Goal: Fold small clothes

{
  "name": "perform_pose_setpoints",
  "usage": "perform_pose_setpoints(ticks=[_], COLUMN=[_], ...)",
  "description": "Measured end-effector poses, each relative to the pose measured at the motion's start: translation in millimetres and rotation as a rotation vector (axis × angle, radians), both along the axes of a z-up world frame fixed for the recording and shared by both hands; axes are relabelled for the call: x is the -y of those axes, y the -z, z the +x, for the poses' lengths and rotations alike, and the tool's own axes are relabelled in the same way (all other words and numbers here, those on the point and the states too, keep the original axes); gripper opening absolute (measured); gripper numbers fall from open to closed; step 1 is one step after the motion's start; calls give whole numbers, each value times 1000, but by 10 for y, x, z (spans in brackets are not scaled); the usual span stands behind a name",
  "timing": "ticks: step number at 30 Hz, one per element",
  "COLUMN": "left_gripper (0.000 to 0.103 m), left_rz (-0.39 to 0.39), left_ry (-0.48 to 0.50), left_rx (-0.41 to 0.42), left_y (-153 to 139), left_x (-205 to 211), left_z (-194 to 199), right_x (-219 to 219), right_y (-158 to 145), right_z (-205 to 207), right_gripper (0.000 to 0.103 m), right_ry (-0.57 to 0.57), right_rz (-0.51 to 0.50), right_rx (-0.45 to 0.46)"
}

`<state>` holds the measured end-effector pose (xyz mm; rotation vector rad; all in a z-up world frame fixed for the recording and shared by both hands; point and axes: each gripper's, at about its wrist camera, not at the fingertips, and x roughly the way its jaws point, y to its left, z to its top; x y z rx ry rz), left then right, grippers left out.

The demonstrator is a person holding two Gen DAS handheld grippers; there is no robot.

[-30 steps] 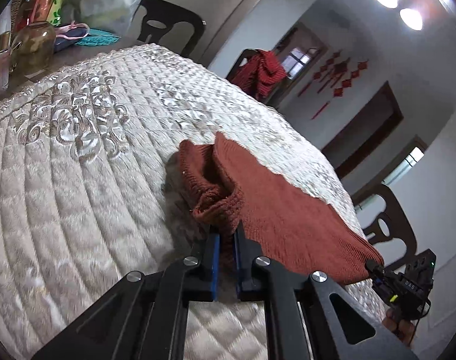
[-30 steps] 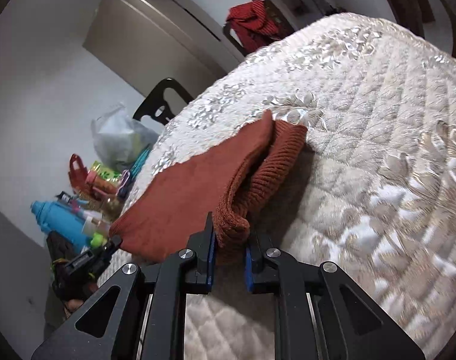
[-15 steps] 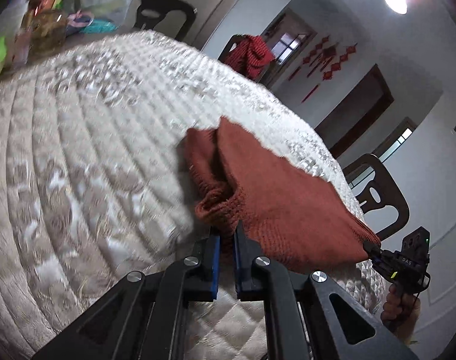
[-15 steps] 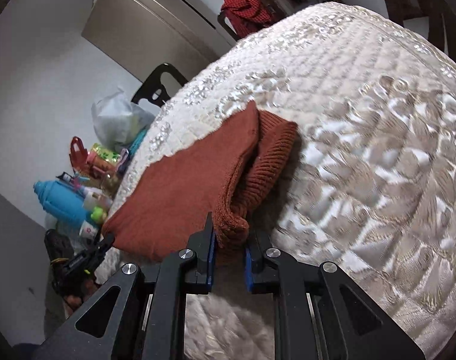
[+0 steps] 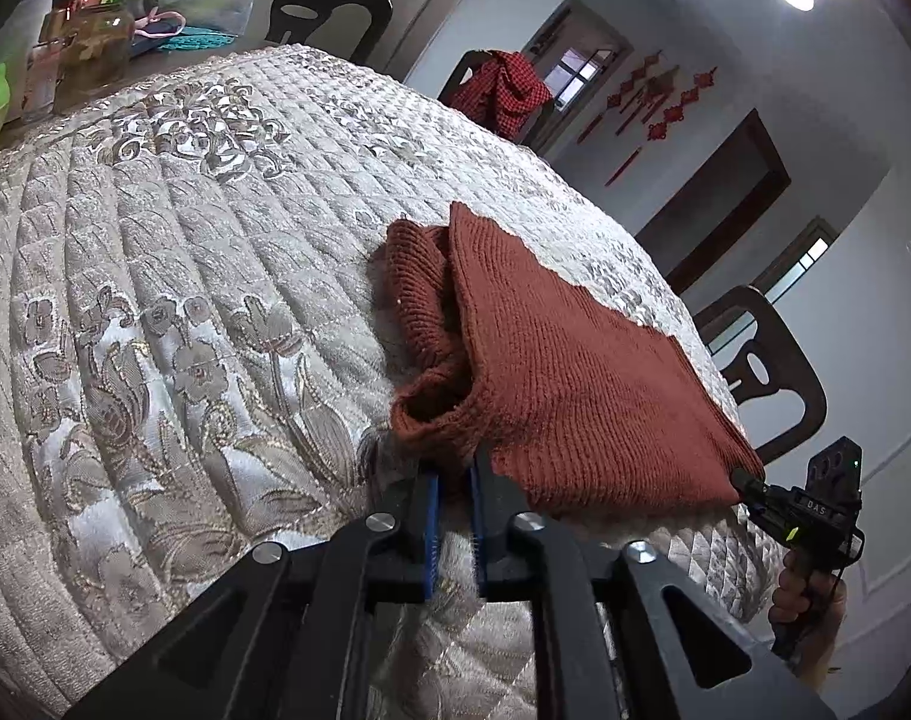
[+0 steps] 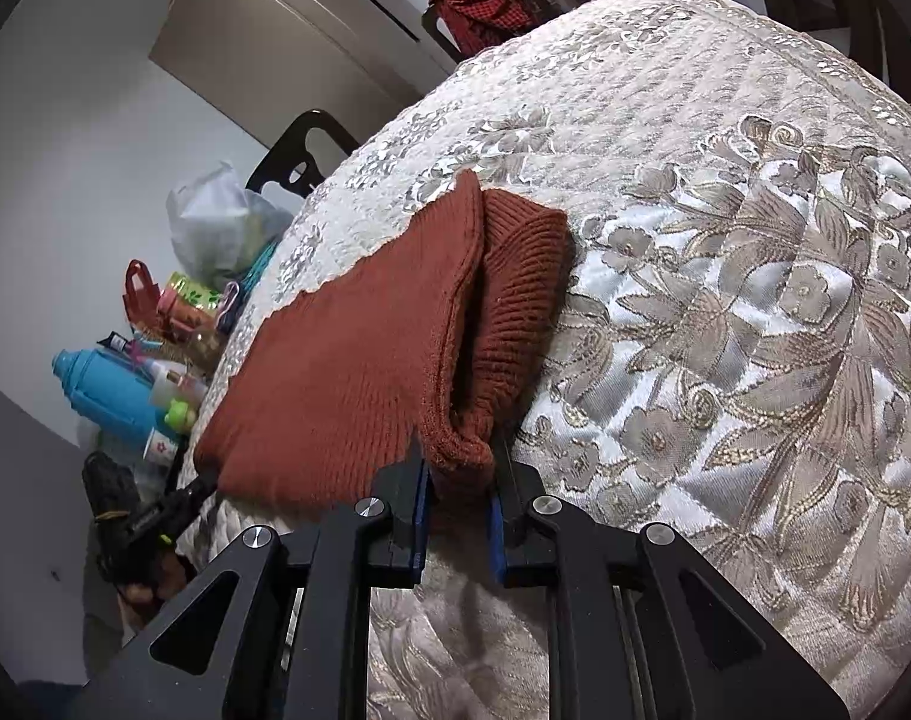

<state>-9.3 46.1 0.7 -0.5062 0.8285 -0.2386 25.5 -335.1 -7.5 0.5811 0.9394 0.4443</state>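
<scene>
Item: rust-red knit garment (image 5: 581,372), small, ribbed at the cuffs. Location: on the quilted desk cover (image 5: 173,276), already doubled over so that a top layer lies across a lower one, with a ribbed sleeve (image 6: 515,300) showing along the open side.

Left gripper (image 5: 452,495): jaws opening. Half a second ago the blue pads were pressed together on the near corner; now a narrow gap shows, and the knit edge sits at the tips rather than clamped deep between them. From the frames the pads no longer seem to press the cloth.

Right gripper (image 6: 458,498): jaws narrowly parted around a thick roll of hem, pinching it. The grip looks unchanged over the past second.

Change noted: a second ago both corners were held higher, and the fabric hung in a taut sheet between the two grippers. Both have since come down towards the cover, and the garment now rests closer to flat.

Reading: the fold has been carried across and laid; the release has begun on the left side, with the right not yet let go.

Also present: a jar (image 5: 95,51), bottles and a bag at the desk's far edge, chairs around it, a red cloth (image 5: 500,93) over one chair.
</scene>
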Motion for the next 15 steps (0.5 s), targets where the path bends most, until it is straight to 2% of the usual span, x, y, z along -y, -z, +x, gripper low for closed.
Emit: perform_pose_setpoints(ticks=[4,8,10,12,15], left_gripper=[19,21,27,30,30], left_rz=[59,106,124,134,152], left_ry=[-16,-47,-45,-20,47], left_rx=[48,117,147,168,171], left_y=[-174,-452,-571,-636,-599], left_x=[-66,-119,-88,8,251], left_z=[-78,-95,-50,33,222], right_x=[-12,-40,-89,-201,-390], right_y=[-120,-478,-590,-655,-597], right_z=[-77,-220,-242,-235,-112], right_gripper=[20,20,20,20,20], right_ry=[0,15,7,-23,-60], right_rz=[-63,-184,-203,-215,-232], right_rx=[27,161,210,258,265])
